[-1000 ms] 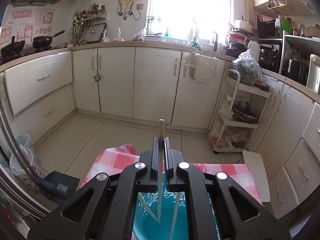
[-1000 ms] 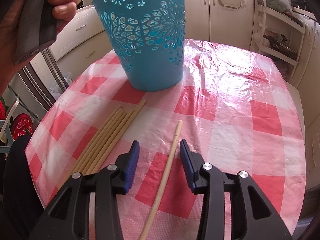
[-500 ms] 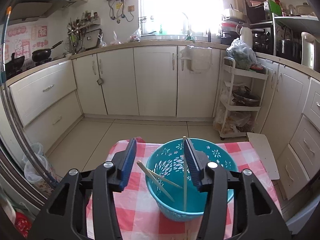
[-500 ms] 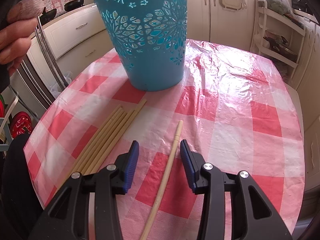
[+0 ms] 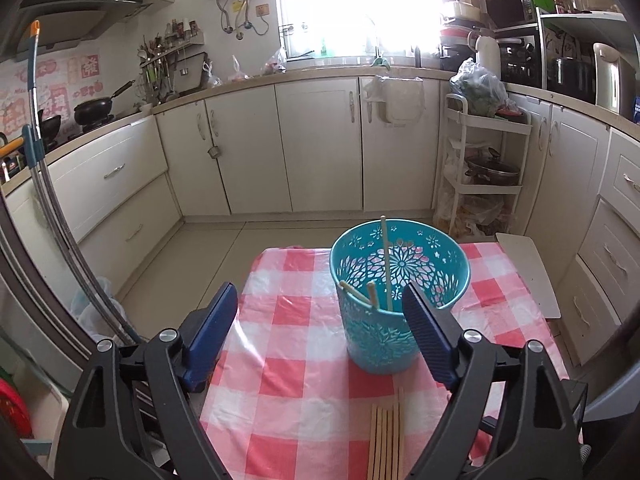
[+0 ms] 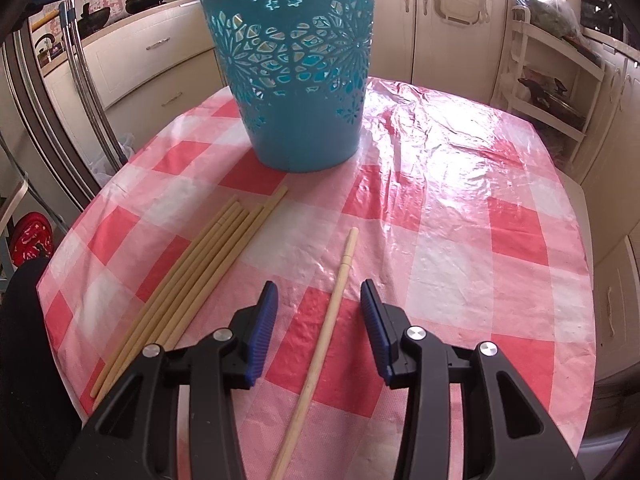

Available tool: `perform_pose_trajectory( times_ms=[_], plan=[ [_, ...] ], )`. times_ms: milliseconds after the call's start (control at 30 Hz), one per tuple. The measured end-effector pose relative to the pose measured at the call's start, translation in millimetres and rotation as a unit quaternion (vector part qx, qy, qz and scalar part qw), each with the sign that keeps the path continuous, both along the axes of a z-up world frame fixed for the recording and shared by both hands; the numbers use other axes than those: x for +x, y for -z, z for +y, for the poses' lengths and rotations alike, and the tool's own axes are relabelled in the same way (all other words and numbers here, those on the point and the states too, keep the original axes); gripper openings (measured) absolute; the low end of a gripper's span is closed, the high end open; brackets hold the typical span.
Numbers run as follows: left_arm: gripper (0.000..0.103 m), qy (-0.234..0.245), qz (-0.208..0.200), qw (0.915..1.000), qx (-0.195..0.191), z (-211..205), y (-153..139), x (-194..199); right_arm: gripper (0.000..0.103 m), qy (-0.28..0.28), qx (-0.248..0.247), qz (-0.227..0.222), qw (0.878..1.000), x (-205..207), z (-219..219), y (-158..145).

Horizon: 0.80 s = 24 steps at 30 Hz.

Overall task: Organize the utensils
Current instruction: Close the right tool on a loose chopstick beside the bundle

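A teal perforated bucket (image 5: pixel 400 280) stands on the red-and-white checked tablecloth (image 5: pixel 288 344) and holds three wooden chopsticks (image 5: pixel 385 260). It also shows in the right wrist view (image 6: pixel 296 64). My left gripper (image 5: pixel 320 308) is open and empty, above and in front of the bucket. A bundle of several chopsticks (image 6: pixel 192 276) lies on the cloth left of my right gripper; it also shows in the left wrist view (image 5: pixel 386 440). My right gripper (image 6: pixel 318 306) is open, low over the cloth, with a single chopstick (image 6: pixel 326 328) lying between its fingers, apart from both pads.
The table is small, with its edges close on the left and right (image 6: pixel 576 320). White kitchen cabinets (image 5: pixel 320 144) line the far wall, a white trolley (image 5: pixel 480 176) stands at the right, and metal poles (image 5: pixel 52 200) lean at the left.
My left gripper opened, let a chopstick go into the bucket, and pulled up and back. The right gripper has not moved.
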<state>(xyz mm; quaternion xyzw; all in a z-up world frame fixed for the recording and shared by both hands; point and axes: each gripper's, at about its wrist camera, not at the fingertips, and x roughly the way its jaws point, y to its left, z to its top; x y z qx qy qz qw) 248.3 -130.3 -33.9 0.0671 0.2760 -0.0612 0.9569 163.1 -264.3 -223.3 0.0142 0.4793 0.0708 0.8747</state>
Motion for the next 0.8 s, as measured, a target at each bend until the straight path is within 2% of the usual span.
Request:
perform_pose_trajectory(
  times_ms=[133, 233, 300, 600, 667, 800],
  plan=[
    [0.083, -0.005, 0.013, 0.9999, 0.001, 13, 1, -11, 0.040, 0.006, -0.022, -0.004, 1.000, -6, 4, 0],
    [0.084, -0.004, 0.018, 0.9998, 0.005, 19, 2, -18, 0.020, -0.002, -0.030, -0.006, 1.000, -8, 9, -1],
    [0.084, -0.003, 0.021, 0.9998, 0.005, 24, 2, -22, 0.013, -0.007, -0.039, -0.004, 0.999, -10, 14, -2],
    [0.086, -0.004, 0.038, 0.9993, 0.001, 38, 6, -31, 0.012, 0.004, -0.025, 0.015, 1.000, -8, 12, -3],
    [0.086, -0.004, 0.041, 0.9991, -0.001, 39, 6, -33, 0.008, 0.002, -0.020, 0.018, 1.000, -8, 12, -4],
    [0.087, -0.005, 0.046, 0.9989, -0.004, 42, 8, -34, 0.008, 0.004, -0.020, 0.023, 1.000, -5, 15, -3]
  ],
)
